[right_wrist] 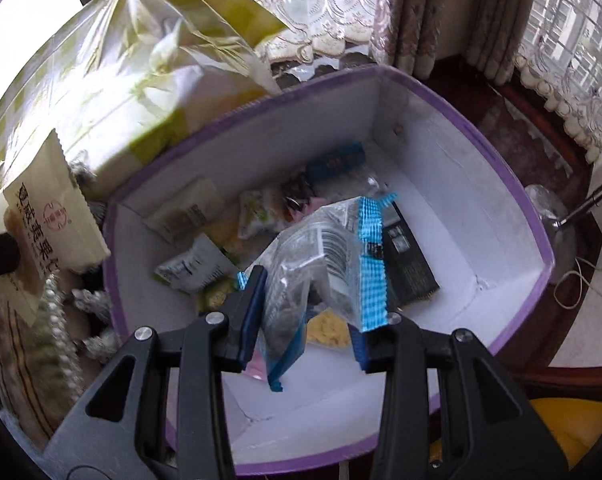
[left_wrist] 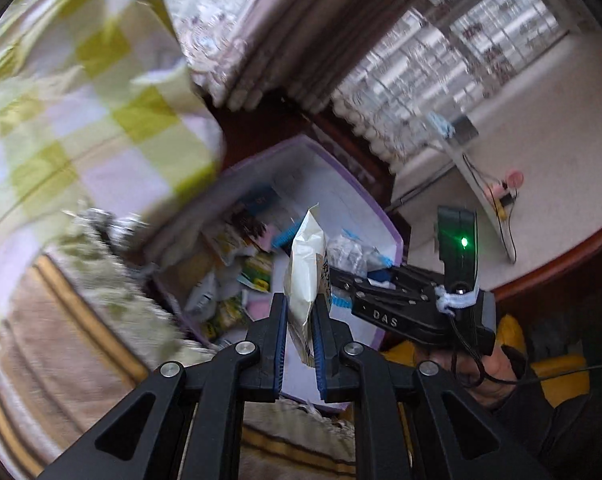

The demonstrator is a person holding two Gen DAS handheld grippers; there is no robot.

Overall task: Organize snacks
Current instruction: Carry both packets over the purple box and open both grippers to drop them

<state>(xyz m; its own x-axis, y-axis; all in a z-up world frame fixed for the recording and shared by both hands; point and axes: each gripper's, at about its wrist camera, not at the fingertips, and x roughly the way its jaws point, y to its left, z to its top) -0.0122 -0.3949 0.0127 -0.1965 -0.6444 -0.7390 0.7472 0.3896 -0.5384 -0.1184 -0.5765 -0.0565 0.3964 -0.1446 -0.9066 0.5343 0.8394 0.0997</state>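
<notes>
1. The left gripper (left_wrist: pixel 301 332) is clenched on a cream snack packet (left_wrist: pixel 307 276), its fingers (left_wrist: pixel 279 332) pinching the lower part so the packet stands upright between them. In the left wrist view it hangs above the near side of the purple-rimmed box (left_wrist: pixel 395 236).
2. The right gripper (right_wrist: pixel 307 320) grasps a clear packet with blue crimped edges (right_wrist: pixel 337 264); the fingers (right_wrist: pixel 253 312) press its lower part, and the bulky packet keeps them partly apart. It is held over the middle of the box (right_wrist: pixel 541 248).
3. Several snacks already lie on the box floor: a dark flat packet (right_wrist: pixel 411 268) towards the right wall and green-and-yellow packets (right_wrist: pixel 257 212) towards the left. The step in hand looks to be dropping both held packets in.
4. To do it well, I would lower each packet well below the rim before letting go, so that neither bounces out.
5. Aim the clear packet at the bare white floor near the front wall, not on top of the pile.
6. Bring the cream packet further inside the box first; it seems close to the near rim, beside the checked bag (left_wrist: pixel 101 120).
7. Keep the two grippers apart while releasing; in the left wrist view the right one sits just beside the cream packet.
8. Release one at a time.
</notes>
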